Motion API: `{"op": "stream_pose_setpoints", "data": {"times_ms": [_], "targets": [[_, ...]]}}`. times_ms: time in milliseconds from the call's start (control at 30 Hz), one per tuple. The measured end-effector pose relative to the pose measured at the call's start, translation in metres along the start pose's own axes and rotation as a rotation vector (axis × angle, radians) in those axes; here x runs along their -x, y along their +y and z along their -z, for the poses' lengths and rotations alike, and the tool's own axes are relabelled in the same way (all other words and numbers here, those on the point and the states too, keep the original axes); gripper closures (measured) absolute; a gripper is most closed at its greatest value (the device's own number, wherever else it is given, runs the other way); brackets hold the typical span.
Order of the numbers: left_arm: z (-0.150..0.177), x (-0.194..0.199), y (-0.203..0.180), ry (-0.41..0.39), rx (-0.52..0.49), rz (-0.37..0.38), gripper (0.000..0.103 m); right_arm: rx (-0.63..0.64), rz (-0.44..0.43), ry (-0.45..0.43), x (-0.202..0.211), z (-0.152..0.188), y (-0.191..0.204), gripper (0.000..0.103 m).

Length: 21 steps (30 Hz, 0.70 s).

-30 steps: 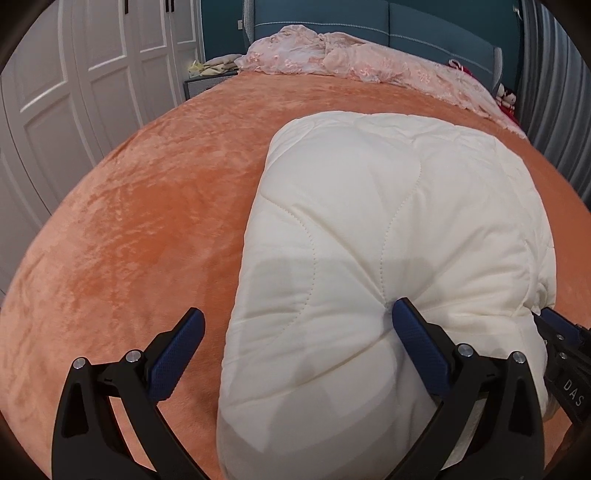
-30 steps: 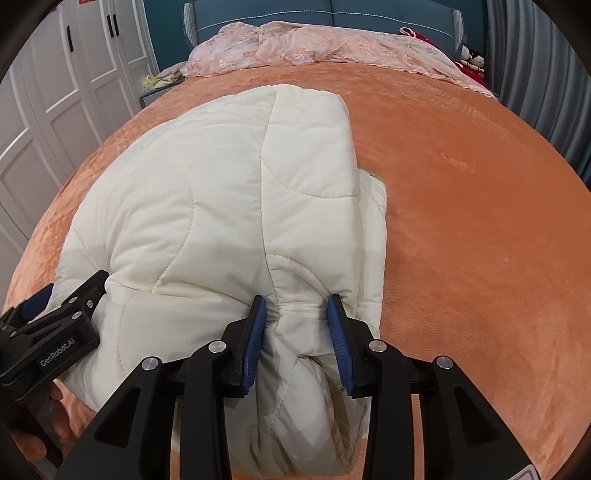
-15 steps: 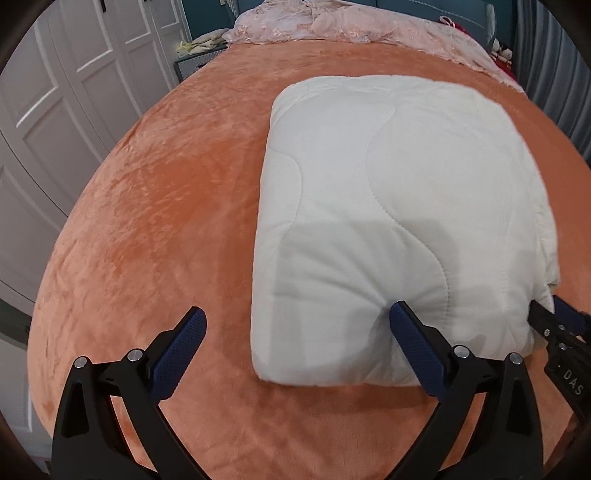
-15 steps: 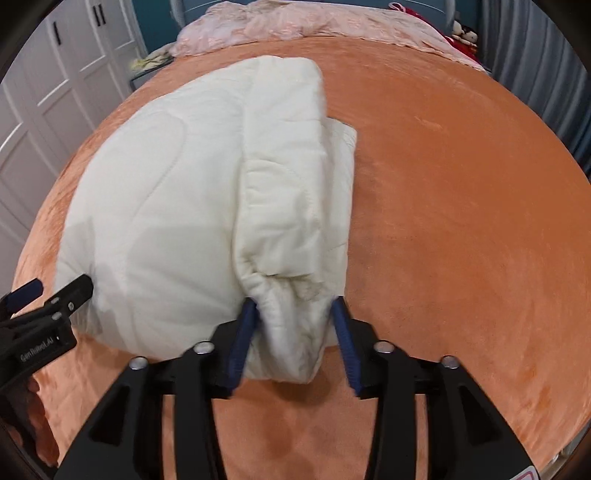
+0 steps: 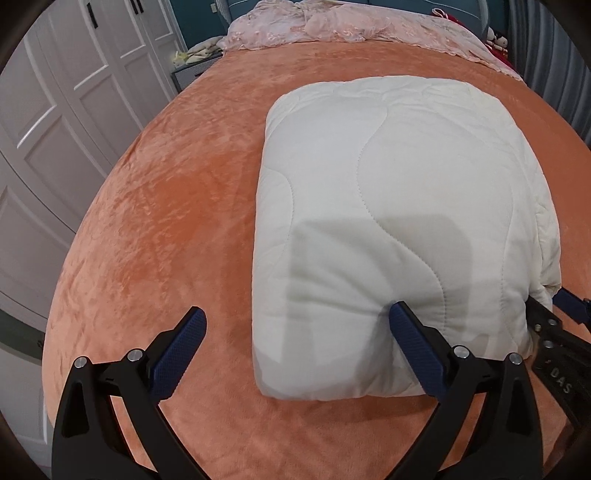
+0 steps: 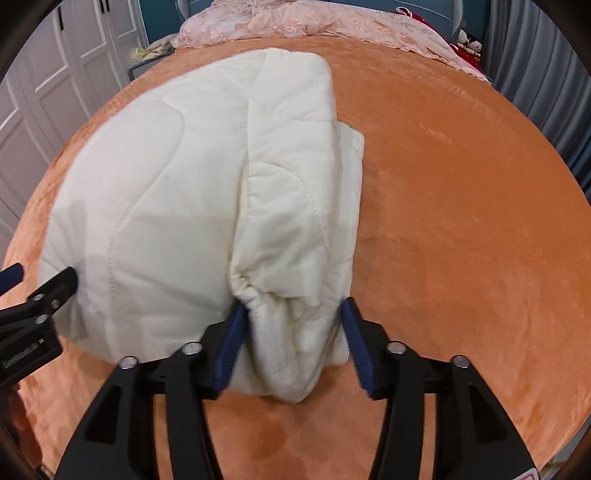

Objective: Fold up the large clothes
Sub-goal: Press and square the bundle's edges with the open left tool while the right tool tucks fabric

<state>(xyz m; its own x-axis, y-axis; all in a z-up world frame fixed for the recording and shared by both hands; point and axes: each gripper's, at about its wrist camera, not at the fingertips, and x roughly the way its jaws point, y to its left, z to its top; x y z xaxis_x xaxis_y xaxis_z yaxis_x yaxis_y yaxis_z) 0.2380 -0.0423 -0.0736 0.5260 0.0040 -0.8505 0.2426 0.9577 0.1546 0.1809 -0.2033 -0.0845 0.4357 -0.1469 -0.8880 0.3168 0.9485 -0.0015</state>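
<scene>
Folded cream quilt (image 5: 399, 206) lying on orange bedspread (image 5: 155, 229), slightly toward near edge of bed. Wavy stitch lines across top face; near edge rounded and puffy. From right wrist view, same quilt (image 6: 177, 192) with a thicker rolled fold along its right side, cuff-like gathered end at near corner.

Left gripper (image 5: 295, 339) spread wide. Left finger (image 5: 181, 343) over bare bedspread, clear of quilt. Right finger (image 5: 413, 339) touching near edge of quilt, tip dented slightly into padding. Near left corner of quilt sitting between the two fingers, not pinched.

Right gripper (image 6: 291, 332) at near right corner of quilt, jaws opening. Rolled fold between blue pads; left pad (image 6: 232, 343) against fabric, right pad (image 6: 354, 339) just beside it, contact hard to judge. Fabric bulging loosely between pads, no longer squeezed flat.

Each gripper partly visible at the edge of the other's view, both at near edge of quilt.

Background: pink lace cover (image 5: 332, 26) bunched at far end of bed, white wardrobe doors (image 5: 55, 96) left, grey curtain (image 6: 543, 66) right.
</scene>
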Motion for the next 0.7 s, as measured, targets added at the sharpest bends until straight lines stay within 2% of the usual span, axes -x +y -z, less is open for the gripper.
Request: {"op": "stream_pose_setpoints", "data": {"times_ms": [100,233,300,367,433,533,567,600,633,700], "targets": [[-0.001,-0.003,-0.002,0.007,0.012,-0.001,0.005,-0.04,-0.009,0.016,-0.007,0.0,-0.01,0.028],[-0.003,-0.008,0.0,0.025,0.038,0.005,0.005,-0.109,-0.088,0.055,-0.008,-0.002,-0.029,0.025],[-0.006,0.005,0.006,0.012,0.052,0.021,0.005,-0.093,-0.072,0.003,0.016,-0.002,-0.028,0.04],[-0.009,0.027,0.018,-0.055,0.081,0.039,0.006,-0.058,-0.042,-0.098,0.047,-0.002,-0.022,0.04],[-0.016,0.039,0.028,-0.085,0.106,0.036,0.006,-0.034,-0.044,-0.159,0.067,-0.008,-0.017,0.043],[-0.029,0.031,0.042,-0.062,0.132,0.05,0.006,-0.051,-0.073,-0.135,0.059,-0.023,-0.019,0.055],[-0.031,0.025,0.043,-0.043,0.134,0.059,0.006,-0.067,-0.083,-0.112,0.051,-0.025,-0.021,0.063],[-0.032,0.016,0.043,-0.021,0.13,0.062,0.006,-0.078,-0.102,-0.09,0.041,-0.026,-0.025,0.084],[-0.032,0.008,0.042,-0.005,0.12,0.052,0.006,-0.083,-0.104,-0.059,0.031,-0.026,-0.026,0.09],[-0.028,-0.006,0.036,0.015,0.09,0.037,0.005,-0.073,-0.073,-0.047,0.021,-0.022,-0.025,0.094]]}}
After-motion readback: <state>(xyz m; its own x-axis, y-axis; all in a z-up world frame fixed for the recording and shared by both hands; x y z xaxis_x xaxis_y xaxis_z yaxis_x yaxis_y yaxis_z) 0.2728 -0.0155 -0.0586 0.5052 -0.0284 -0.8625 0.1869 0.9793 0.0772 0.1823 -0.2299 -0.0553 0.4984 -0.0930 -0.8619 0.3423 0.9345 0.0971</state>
